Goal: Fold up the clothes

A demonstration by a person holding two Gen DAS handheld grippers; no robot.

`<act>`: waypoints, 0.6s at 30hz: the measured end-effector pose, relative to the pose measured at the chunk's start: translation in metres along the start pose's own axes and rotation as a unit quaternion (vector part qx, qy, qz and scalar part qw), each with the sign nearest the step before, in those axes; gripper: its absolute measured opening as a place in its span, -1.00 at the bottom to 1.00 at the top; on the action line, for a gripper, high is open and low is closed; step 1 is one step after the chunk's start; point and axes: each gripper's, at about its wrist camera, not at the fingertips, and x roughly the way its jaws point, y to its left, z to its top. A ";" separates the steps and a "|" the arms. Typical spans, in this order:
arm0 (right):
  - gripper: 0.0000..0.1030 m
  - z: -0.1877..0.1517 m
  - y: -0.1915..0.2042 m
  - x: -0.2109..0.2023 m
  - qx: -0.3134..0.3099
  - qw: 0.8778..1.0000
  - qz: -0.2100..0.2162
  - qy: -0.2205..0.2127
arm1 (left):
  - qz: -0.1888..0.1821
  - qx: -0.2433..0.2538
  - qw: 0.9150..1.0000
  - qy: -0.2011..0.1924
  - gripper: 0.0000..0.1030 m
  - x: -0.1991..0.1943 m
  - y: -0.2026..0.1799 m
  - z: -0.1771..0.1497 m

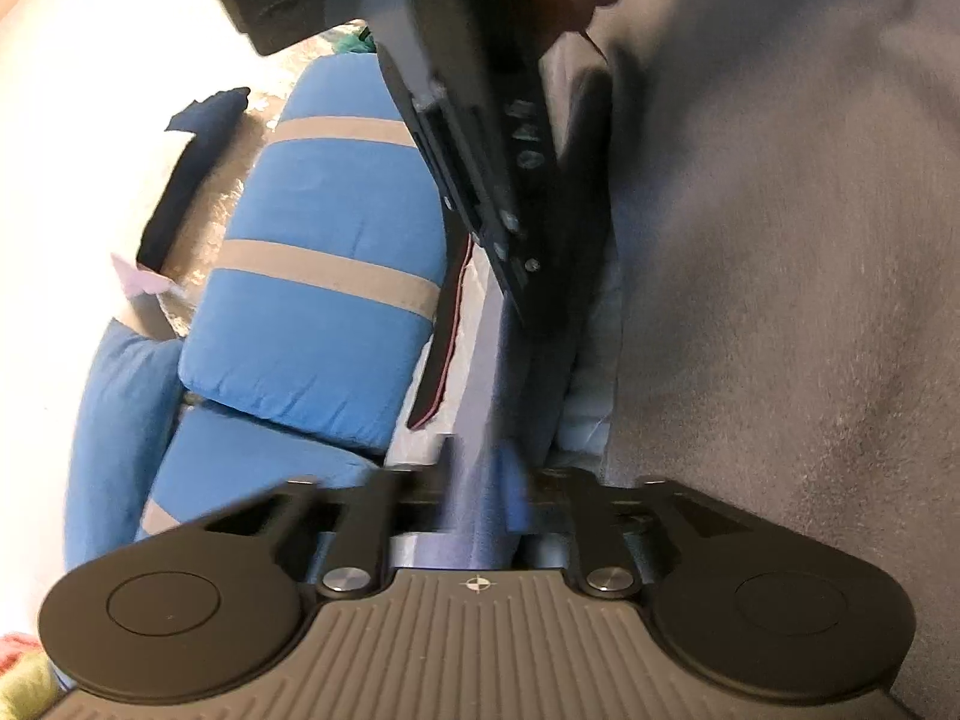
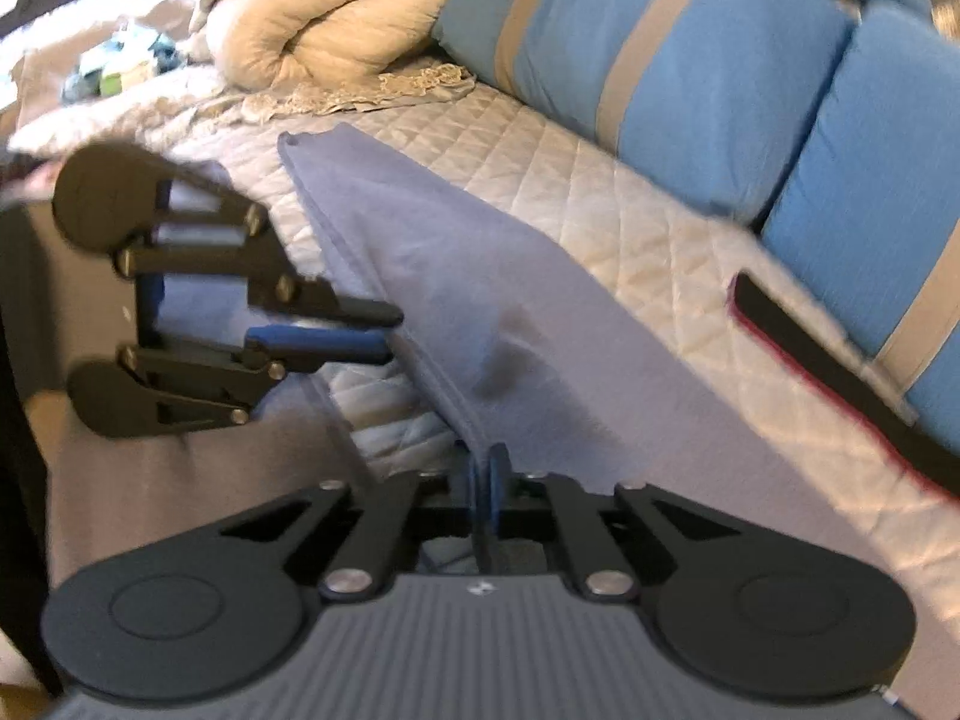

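Observation:
A lavender-grey garment (image 2: 480,276) lies stretched across the quilted bed cover (image 2: 630,192), lifted along one folded edge. My right gripper (image 2: 486,474) is shut on that edge, the cloth pinched between its blue pads. My left gripper (image 2: 390,331) comes in from the left with its two fingers apart; the cloth's edge sits at their tips without being pressed. In the left wrist view a strip of the garment (image 1: 480,420) runs into my left gripper (image 1: 480,480), blurred, and the right gripper (image 1: 531,324) reaches down from above in a person's hand.
Blue cushions with beige stripes (image 2: 678,60) line the far side of the bed. A dark strap with a red edge (image 2: 840,372) lies beside them. A rolled cream duvet (image 2: 336,18) sits at the back. Grey fabric (image 1: 780,240) fills the right of the left wrist view.

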 end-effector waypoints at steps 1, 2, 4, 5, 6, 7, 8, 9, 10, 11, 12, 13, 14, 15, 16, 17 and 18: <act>-0.92 -0.001 0.006 0.000 -0.019 1.000 -0.011 -0.001 | -0.010 -0.017 1.000 -0.003 -0.01 0.000 0.006 0.000; -0.92 -0.002 0.012 0.000 -0.040 0.999 -0.023 -0.002 | -0.026 -0.035 0.999 -0.003 0.05 0.001 0.012 0.000; -0.92 -0.005 0.026 0.001 -0.092 0.994 -0.054 -0.006 | -0.066 -0.070 0.995 -0.003 0.06 0.004 0.026 0.001; -0.92 -0.007 0.033 0.001 -0.119 0.990 -0.069 -0.009 | -0.089 -0.083 0.993 -0.002 0.06 0.008 0.033 0.002; -0.92 -0.010 0.041 0.002 -0.153 0.984 -0.086 -0.012 | -0.109 -0.094 0.990 -0.001 0.06 0.012 0.039 0.003; -0.92 -0.014 0.050 0.002 -0.188 0.977 -0.104 -0.015 | -0.124 -0.105 0.987 0.003 0.06 0.018 0.044 0.004; -0.92 -0.019 0.059 0.004 -0.226 0.966 -0.122 -0.018 | -0.142 -0.116 0.983 0.009 0.06 0.024 0.049 0.005; -0.92 -0.024 0.067 0.006 -0.265 0.954 -0.140 -0.020 | -0.163 -0.127 0.978 0.015 0.06 0.030 0.053 0.005; -0.92 -0.030 0.075 0.008 -0.304 0.940 -0.156 -0.022 | -0.185 -0.138 0.973 0.022 0.06 0.036 0.058 0.006; -0.92 -0.037 0.082 0.010 -0.338 0.925 -0.171 -0.023 | -0.204 -0.148 0.967 0.026 0.06 0.042 0.061 0.007; -0.92 -0.041 0.086 0.012 -0.361 0.915 -0.182 -0.024 | -0.225 -0.160 0.961 0.030 0.06 0.048 0.065 0.007; -0.92 -0.046 0.089 0.015 -0.382 0.904 -0.192 -0.024 | -0.241 -0.171 0.955 0.033 0.06 0.054 0.069 0.007; -0.92 -0.050 0.092 0.017 -0.399 0.894 -0.202 -0.025 | -0.253 -0.181 0.950 0.036 0.06 0.058 0.073 0.007; -0.93 -0.054 0.094 0.019 -0.414 0.885 -0.210 -0.025 | -0.267 -0.192 0.944 0.036 0.06 0.063 0.078 0.007; -0.93 -0.057 0.095 0.021 -0.426 0.878 -0.216 -0.023 | -0.280 -0.202 0.938 0.035 0.06 0.066 0.082 0.006; -0.93 -0.059 0.095 0.023 -0.437 0.871 -0.221 -0.021 | -0.293 -0.210 0.932 0.034 0.06 0.069 0.085 0.005; -0.93 -0.062 0.096 0.026 -0.449 0.865 -0.225 -0.019 | -0.307 -0.217 0.926 0.035 0.06 0.071 0.088 0.003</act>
